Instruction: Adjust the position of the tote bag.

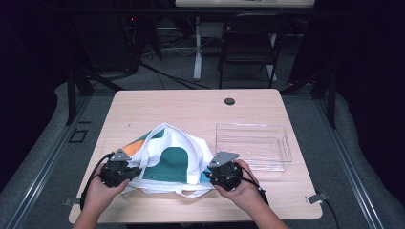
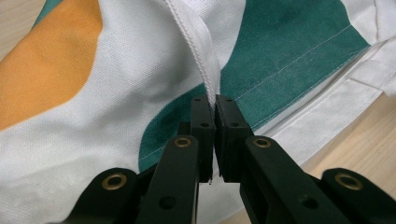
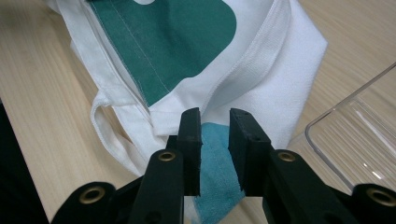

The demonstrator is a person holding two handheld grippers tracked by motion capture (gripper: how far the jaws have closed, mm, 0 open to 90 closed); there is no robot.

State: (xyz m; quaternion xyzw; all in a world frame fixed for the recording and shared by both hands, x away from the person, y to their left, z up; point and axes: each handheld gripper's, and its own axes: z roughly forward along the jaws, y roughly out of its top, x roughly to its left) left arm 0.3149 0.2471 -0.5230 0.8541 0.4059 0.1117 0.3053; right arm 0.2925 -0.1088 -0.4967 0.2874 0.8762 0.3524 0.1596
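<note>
- Tote bag [image 1: 174,162], white canvas with green and orange patches, crumpled flat near the front edge of the table [image 1: 191,109], between both hands; one white strap [image 2: 198,51] running up across the cloth, another looped at the front edge
- Left gripper [image 2: 215,109] at the bag's left end, toward the front left corner; jaws pressed together, pinching the white strap between the pads
- Right gripper [image 3: 215,126] at the bag's right end; jaws set a little apart over a light blue fold of cloth [image 3: 217,163]; cannot tell whether the pads touch it
- Clear plastic bin [image 1: 253,143] upright near the right edge, just beside the bag, apart from both grippers
- Round cable hole [image 1: 229,101] close to the back edge
</note>
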